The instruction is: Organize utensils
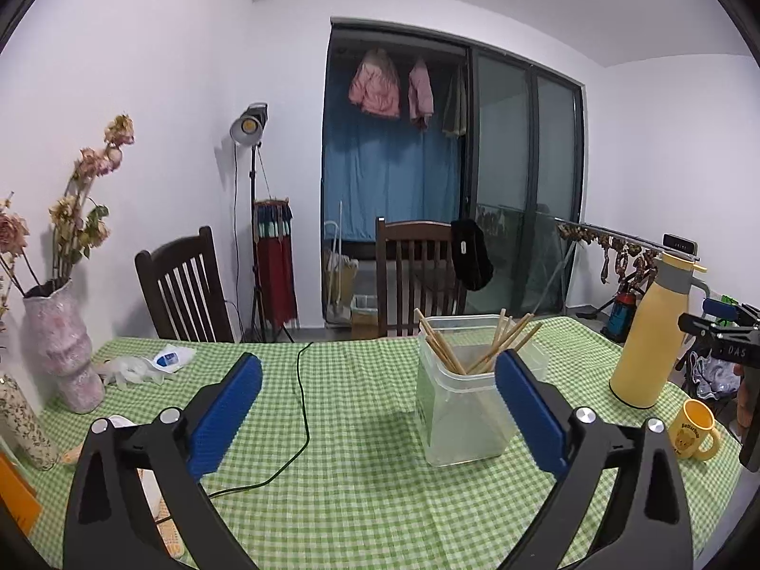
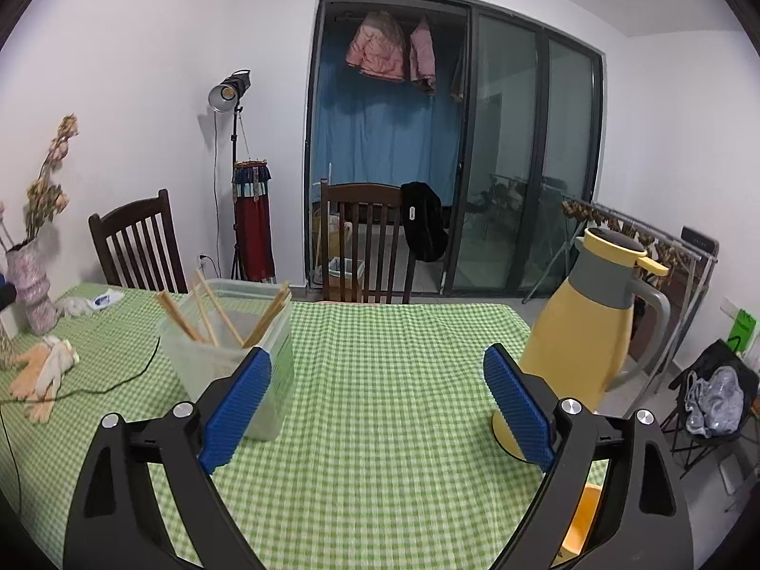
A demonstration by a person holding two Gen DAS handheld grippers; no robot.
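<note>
Behind the table, a white-walled room holds a dark-framed sliding glass door (image 2: 532,161) with a blue curtain (image 1: 389,185) and pink jackets (image 1: 375,83) hanging in its open half. A studio lamp (image 1: 249,126) stands on a stand in the corner, and two dark wooden chairs (image 2: 135,242) face the table. The green-checked tablecloth (image 2: 389,380) covers the whole tabletop. On it stand a yellow thermos jug (image 2: 584,323), a pink vase (image 1: 61,346) of dried flowers, and a clear plastic container (image 1: 468,389) with the wooden chopsticks (image 1: 475,342) leaning inside. A yellow mug (image 1: 696,430) sits near the jug. The left gripper (image 1: 377,408) and right gripper (image 2: 377,403) both hover with jaws spread wide, nothing between them.
</note>
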